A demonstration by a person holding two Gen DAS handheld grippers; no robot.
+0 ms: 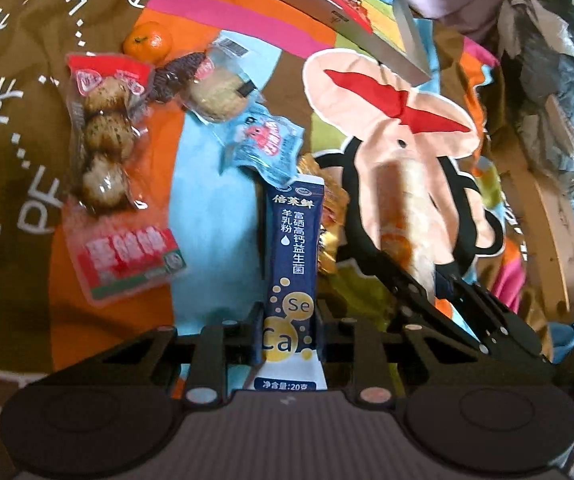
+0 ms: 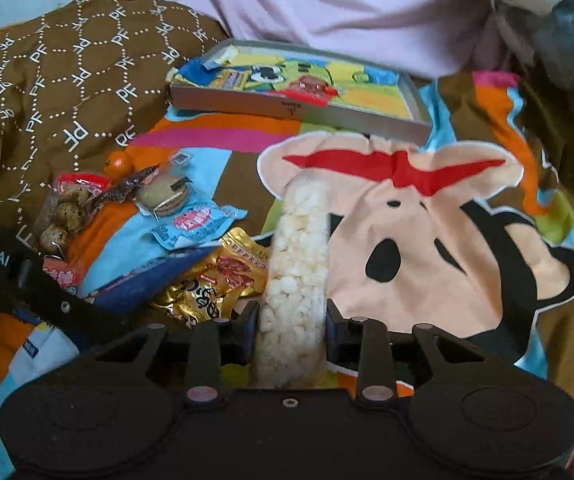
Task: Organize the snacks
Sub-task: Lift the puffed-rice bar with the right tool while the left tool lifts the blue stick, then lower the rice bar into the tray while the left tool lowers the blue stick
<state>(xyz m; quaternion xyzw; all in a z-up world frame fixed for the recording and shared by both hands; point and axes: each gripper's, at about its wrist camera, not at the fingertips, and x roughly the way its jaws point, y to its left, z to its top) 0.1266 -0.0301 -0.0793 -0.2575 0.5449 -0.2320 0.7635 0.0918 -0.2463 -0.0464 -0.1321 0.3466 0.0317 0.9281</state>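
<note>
Left wrist: one sachet (image 1: 291,264), one tangerine (image 1: 148,41), three eggs (image 1: 105,136)

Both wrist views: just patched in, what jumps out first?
Each gripper is shut on a snack: the left gripper holds a dark blue sachet, the right gripper a long puffed rice roll. The loose snack pile lies left on the cartoon blanket, the shallow tray beyond.
</note>
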